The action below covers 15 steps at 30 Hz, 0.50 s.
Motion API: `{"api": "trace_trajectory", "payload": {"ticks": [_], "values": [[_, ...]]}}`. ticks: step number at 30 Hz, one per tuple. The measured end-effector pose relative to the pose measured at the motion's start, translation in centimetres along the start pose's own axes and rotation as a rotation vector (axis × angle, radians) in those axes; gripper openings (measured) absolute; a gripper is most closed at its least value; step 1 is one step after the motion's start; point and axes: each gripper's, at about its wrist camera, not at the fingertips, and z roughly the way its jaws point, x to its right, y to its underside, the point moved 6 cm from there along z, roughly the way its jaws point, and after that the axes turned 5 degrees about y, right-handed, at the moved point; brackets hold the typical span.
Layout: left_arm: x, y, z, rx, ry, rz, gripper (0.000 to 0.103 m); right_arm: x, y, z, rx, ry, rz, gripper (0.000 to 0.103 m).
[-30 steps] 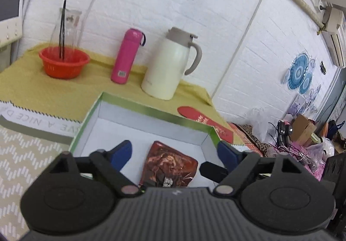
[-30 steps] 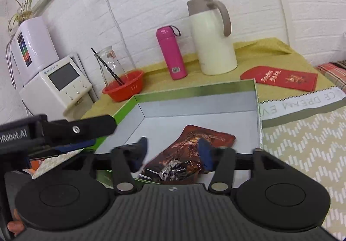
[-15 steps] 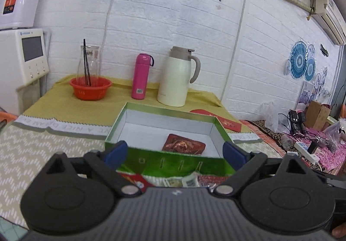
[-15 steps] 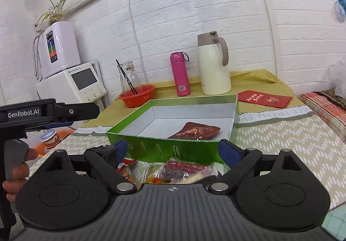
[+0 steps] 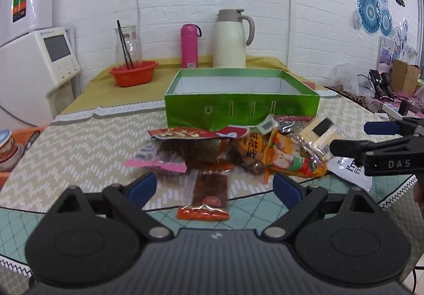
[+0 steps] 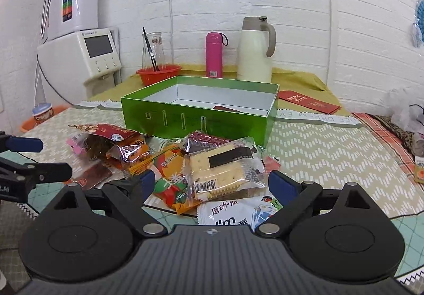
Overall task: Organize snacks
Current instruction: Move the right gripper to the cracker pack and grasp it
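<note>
Left gripper hanging low and level, blue-padded fingers spread wide, nothing between them. Right gripper same deal, fingers splayed wide, holding nothing. Side by side, pointing roughly the same way. Right one's tips poking in from the right edge of the left wrist view, left one's tips poking in from the left edge of the right wrist view.

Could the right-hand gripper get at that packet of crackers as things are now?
Probably yes: the right gripper is open, the cracker packet lies on top of the snack pile directly between its fingers, and nothing covers it.
</note>
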Motion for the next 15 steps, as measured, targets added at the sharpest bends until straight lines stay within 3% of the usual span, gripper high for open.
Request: {"api": "trace_trajectory", "payload": {"ticks": [7, 13, 15], "values": [[-0.3, 0.7, 1.9, -0.071, 0.049, 0.002, 0.093, 0.0, 0.5, 3.1, -0.057, 0.053, -0.099, 0.103], [-0.8, 0.9, 3.2, -0.123, 0.061, -0.053, 0.093, -1.3, 0.9, 4.3, -0.063, 0.036, -0.217, 0.103], [-0.8, 0.8, 3.6, -0.130, 0.065, -0.044, 0.093, -1.1, 0.8, 4.1, -0.060, 0.019, -0.202, 0.103]]}}
